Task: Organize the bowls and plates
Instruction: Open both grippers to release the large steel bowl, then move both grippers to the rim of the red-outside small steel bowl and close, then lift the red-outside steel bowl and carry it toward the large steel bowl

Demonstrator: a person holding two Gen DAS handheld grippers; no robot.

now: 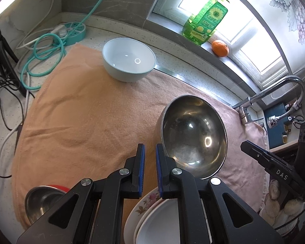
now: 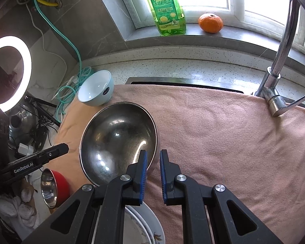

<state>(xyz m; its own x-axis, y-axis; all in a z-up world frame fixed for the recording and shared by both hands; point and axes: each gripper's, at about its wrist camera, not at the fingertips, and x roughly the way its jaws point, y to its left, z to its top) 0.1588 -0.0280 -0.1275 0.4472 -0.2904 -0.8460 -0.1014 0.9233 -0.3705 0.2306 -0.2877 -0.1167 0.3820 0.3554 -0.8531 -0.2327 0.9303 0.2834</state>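
Left gripper (image 1: 150, 154) and right gripper (image 2: 153, 160) — fingers narrow, nothing held — flank the steel bowl (image 1: 193, 136) on the towel (image 1: 87, 122); white bowl (image 1: 129, 59) well behind.

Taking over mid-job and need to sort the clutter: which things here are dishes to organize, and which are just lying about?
For the job:
steel bowl
white bowl
red bowl
plates

Lying about:
soap bottle
orange
faucet
power strip
ring light
towel
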